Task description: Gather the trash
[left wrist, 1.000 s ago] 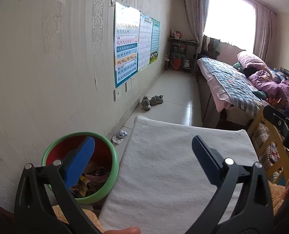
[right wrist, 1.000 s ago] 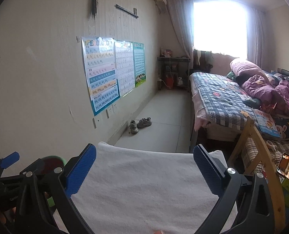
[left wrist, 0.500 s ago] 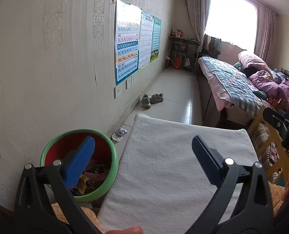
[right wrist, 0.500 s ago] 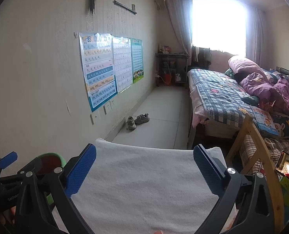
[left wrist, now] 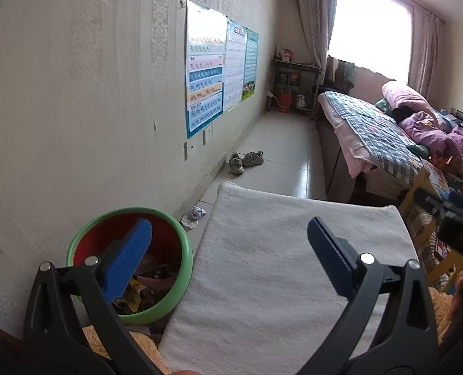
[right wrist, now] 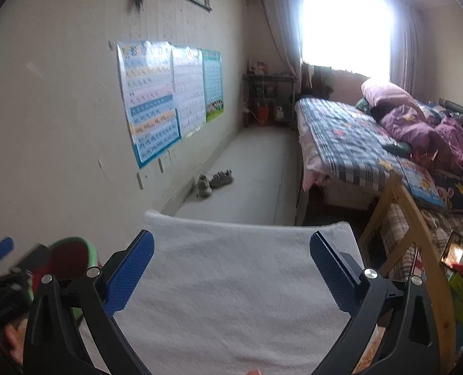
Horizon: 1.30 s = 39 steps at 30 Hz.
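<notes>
round bin [left wrist: 186,281] with a green rim and red inside, standing upright on the floor against the wall, just left of the white towel-covered surface, behind the left gripper's left blue pad. holds crumpled wrappers [left wrist: 144,287], yellow, pink and dark, heaped at the bottom. farther ahead of that pad, beyond the bin, a crumpled white scrap of paper [left wrist: 194,215] lying on the floor by the wall's foot.
</notes>
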Each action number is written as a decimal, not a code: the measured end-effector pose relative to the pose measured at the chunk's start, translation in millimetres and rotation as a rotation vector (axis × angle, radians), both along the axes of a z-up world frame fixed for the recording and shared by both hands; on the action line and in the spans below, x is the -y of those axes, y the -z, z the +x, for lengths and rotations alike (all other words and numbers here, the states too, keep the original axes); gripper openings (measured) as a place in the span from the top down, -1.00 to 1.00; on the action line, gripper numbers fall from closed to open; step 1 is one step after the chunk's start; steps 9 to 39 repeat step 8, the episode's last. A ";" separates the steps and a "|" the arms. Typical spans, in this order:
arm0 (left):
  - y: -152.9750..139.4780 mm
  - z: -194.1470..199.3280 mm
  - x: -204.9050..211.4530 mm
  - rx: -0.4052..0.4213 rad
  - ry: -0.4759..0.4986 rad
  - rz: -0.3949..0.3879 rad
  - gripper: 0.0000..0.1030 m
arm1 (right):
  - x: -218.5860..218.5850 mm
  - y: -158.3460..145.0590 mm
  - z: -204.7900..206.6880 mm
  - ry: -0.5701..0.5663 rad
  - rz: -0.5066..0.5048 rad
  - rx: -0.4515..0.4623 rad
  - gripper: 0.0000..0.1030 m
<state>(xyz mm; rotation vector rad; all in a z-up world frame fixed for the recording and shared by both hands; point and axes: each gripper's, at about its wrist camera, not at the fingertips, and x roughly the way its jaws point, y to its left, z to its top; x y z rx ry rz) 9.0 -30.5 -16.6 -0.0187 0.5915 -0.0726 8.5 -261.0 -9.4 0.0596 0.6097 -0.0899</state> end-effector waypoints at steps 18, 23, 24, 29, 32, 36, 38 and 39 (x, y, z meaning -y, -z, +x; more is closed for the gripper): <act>15.3 1.9 -20.3 -0.052 -0.032 0.001 -0.89 | 65.8 122.8 17.2 0.133 -0.033 -0.254 -0.86; 15.3 1.9 -20.3 -0.052 -0.032 0.001 -0.89 | 65.8 122.8 17.2 0.133 -0.033 -0.254 -0.86; 15.3 1.9 -20.3 -0.052 -0.032 0.001 -0.89 | 65.8 122.8 17.2 0.133 -0.033 -0.254 -0.86; 15.3 1.9 -20.3 -0.052 -0.032 0.001 -0.89 | 65.8 122.8 17.2 0.133 -0.033 -0.254 -0.86; 15.3 1.9 -20.3 -0.052 -0.032 0.001 -0.89 | 65.8 122.8 17.2 0.133 -0.033 -0.254 -0.86; 15.3 1.9 -20.3 -0.052 -0.032 0.001 -0.89 | 65.8 122.8 17.2 0.133 -0.033 -0.254 -0.86; 15.3 1.9 -20.3 -0.052 -0.032 0.001 -0.89 | 65.8 122.8 17.2 0.133 -0.033 -0.254 -0.86; 15.3 1.9 -20.3 -0.052 -0.032 0.001 -0.89 | 65.8 122.8 17.2 0.133 -0.033 -0.254 -0.86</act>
